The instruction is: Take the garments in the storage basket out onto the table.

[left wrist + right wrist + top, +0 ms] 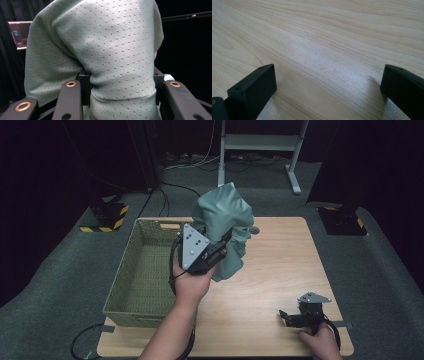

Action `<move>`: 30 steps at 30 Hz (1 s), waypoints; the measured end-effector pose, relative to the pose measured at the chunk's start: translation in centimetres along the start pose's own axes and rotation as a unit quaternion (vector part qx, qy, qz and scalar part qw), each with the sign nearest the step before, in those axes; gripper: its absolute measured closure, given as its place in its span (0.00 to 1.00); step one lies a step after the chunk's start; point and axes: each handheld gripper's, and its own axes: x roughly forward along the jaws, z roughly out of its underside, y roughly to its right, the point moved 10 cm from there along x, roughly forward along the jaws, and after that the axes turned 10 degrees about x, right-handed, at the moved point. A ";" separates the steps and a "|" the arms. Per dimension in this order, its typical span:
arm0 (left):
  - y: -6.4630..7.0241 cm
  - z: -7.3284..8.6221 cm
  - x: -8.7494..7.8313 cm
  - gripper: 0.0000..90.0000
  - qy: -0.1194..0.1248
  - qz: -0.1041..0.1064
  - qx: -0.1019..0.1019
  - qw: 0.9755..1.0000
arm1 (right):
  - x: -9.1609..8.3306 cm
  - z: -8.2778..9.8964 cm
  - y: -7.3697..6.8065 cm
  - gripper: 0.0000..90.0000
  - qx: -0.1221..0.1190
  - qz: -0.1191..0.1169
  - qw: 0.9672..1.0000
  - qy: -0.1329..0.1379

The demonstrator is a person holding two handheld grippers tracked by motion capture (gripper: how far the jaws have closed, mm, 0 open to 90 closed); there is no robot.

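A sage-green dotted cloth (pixel 225 220) hangs bunched in the air over the table's left-middle, beside the right wall of a green woven basket (pixel 122 270). My left gripper (pixel 222 242) is shut on it from below. In the left gripper view the cloth (pixel 112 50) bulges up between the two black jaws of that gripper (pixel 122 85). My right gripper (pixel 284 317) rests low at the table's front right, open. In the right gripper view the right gripper (pixel 327 77) has bare wood between its wide-set jaws.
The wooden table (pixel 280 265) has free room right of the cloth. A small grey disc (pixel 254 230) lies near its back edge. On the floor behind are a white frame stand (pixel 260 142), cables, and striped bases (pixel 105 217) (pixel 345 222).
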 end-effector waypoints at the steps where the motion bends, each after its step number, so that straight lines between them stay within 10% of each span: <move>1: 0.2 -0.1 0.1 0.60 0.001 0.001 -0.002 1.000 | 0.0 0.0 0.0 0.00 0.000 0.000 1.000 0.000; 30: 4.4 -0.6 3.8 0.60 0.012 0.043 -0.013 0.999 | 0.0 0.0 0.0 0.00 0.005 -0.003 1.000 0.000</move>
